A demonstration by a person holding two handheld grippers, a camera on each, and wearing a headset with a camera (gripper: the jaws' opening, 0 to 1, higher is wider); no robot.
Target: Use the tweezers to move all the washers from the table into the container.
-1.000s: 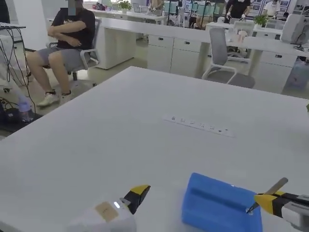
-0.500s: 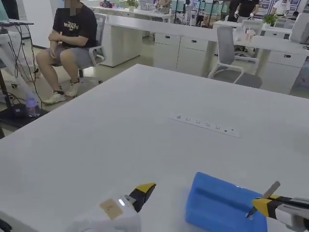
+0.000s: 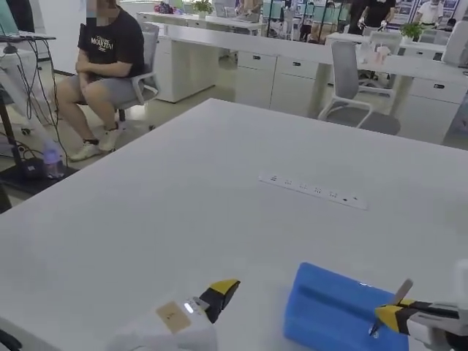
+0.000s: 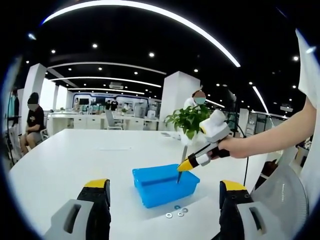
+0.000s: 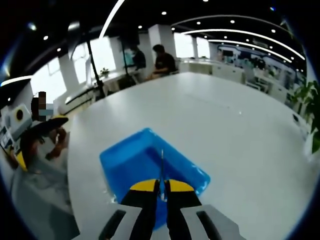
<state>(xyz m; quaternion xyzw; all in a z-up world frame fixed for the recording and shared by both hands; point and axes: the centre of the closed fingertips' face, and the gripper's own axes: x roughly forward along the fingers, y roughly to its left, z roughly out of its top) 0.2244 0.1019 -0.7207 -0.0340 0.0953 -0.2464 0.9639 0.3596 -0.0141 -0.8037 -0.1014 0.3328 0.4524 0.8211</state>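
A blue container stands on the white table near the front edge. My right gripper is shut on thin metal tweezers, whose tips point down into the container. In the left gripper view the tweezers reach into the container from the right gripper. Three small washers lie on the table just in front of the container. My left gripper is open and holds nothing; it sits left of the container in the head view.
A socket strip is set into the table's middle. A person sits on a chair beyond the far left corner. An office chair and desks stand behind. A potted plant sits past the container.
The head camera has shifted a little. The right gripper has dropped slightly, bringing the tweezers' tips lower over the container. The left gripper has hardly moved.
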